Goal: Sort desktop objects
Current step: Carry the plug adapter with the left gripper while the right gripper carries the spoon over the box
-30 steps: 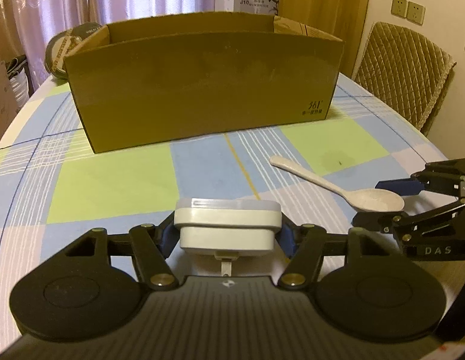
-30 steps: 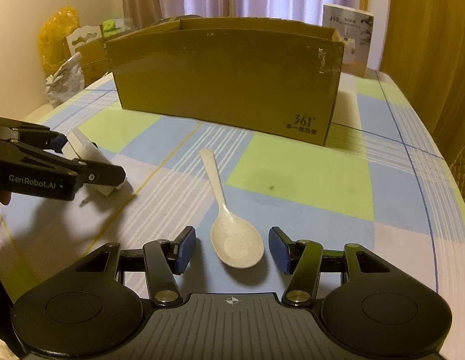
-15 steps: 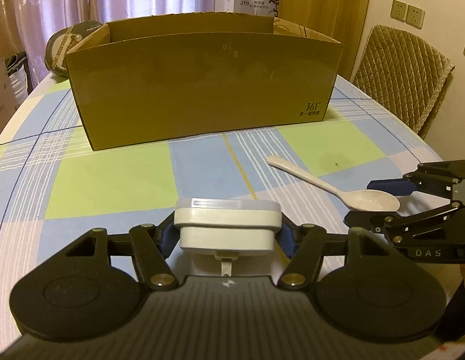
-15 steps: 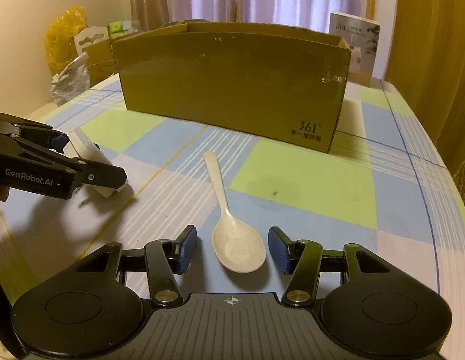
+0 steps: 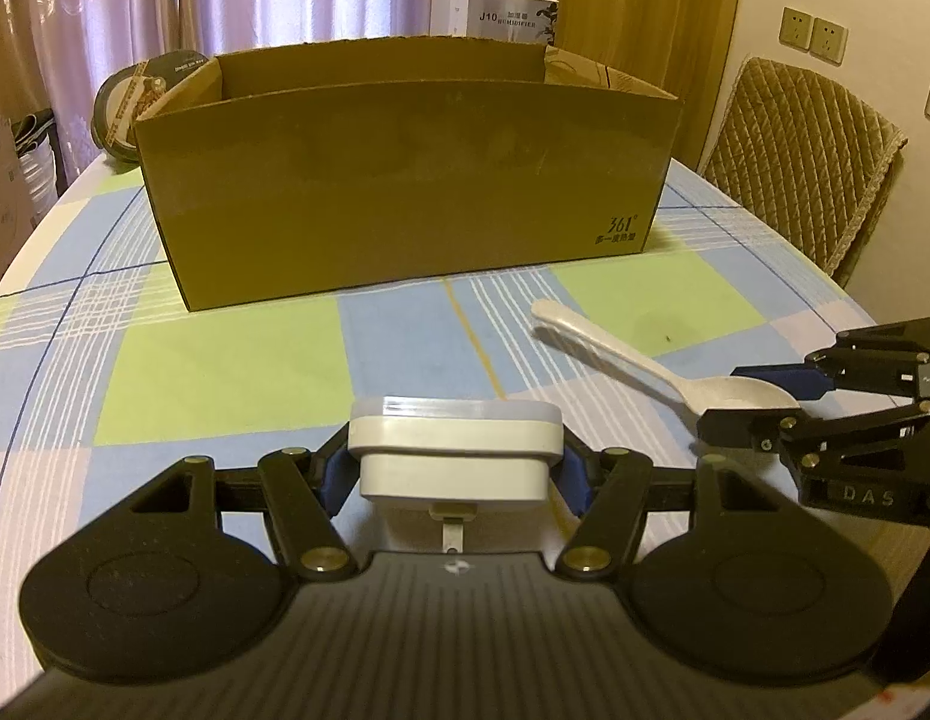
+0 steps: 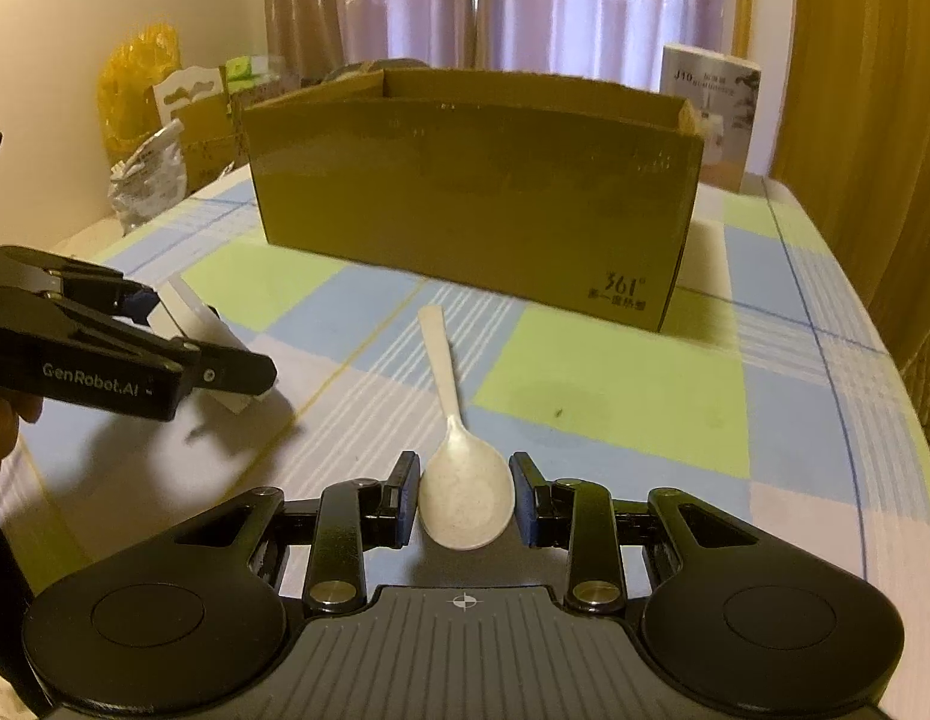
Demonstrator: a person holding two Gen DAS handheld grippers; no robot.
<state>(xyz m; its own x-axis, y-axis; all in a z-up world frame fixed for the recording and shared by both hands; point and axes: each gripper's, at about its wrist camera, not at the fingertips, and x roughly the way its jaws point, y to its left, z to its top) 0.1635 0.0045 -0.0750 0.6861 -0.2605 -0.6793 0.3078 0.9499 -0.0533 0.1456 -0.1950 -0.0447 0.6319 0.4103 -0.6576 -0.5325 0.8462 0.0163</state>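
Note:
My left gripper (image 5: 456, 468) is shut on a white plug-like block (image 5: 456, 438), held just above the checked tablecloth (image 5: 225, 378). In the right wrist view the same gripper (image 6: 207, 339) shows at the left, the white block (image 6: 186, 315) between its fingers. A cream spoon (image 6: 444, 372) lies on the cloth, handle pointing toward the open cardboard box (image 6: 465, 198). My right gripper (image 6: 465, 498) has closed to the width of the spoon's bowl, pads against its sides. From the left wrist, the right gripper (image 5: 759, 405) and spoon (image 5: 615, 357) are at the right.
The cardboard box (image 5: 405, 192) spans the table's far half. Behind it stand a humidifier carton (image 5: 504, 15) and a round tin (image 5: 135, 102). A quilted chair (image 5: 807, 156) is at the right edge. Bags (image 6: 147, 174) crowd the far left.
The right gripper's fingers have closed in from wide apart onto the spoon's bowl. The left gripper keeps its hold on the white block and has barely shifted.

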